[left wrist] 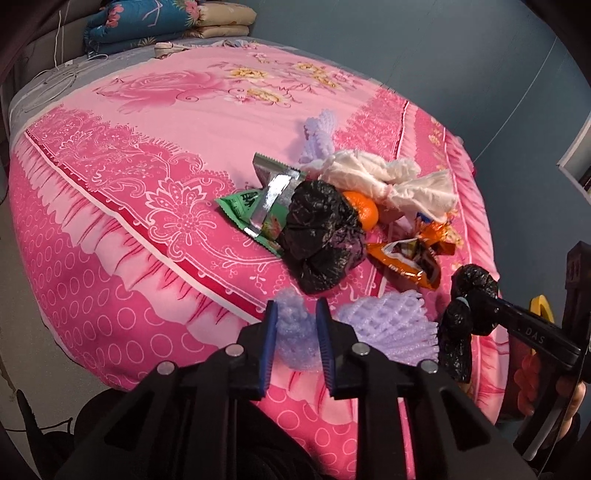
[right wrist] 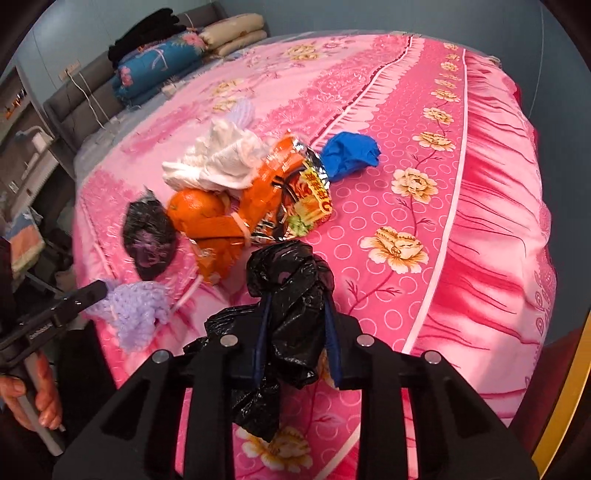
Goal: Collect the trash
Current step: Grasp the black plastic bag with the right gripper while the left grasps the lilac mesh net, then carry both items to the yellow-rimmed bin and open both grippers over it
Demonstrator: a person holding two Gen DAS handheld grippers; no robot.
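Note:
My left gripper is shut on a purple foam fruit net at the bed's near edge; it also shows in the right wrist view. My right gripper is shut on a crumpled black plastic bag, which also shows in the left wrist view. The trash pile lies on the pink bedspread: a second black bag, a green wrapper, an orange, white tissue, an orange snack wrapper, another purple net.
A blue crumpled piece lies right of the pile. Folded quilts and pillows are stacked at the headboard. A white cable runs over the far bed corner. The bed drops off at its right edge.

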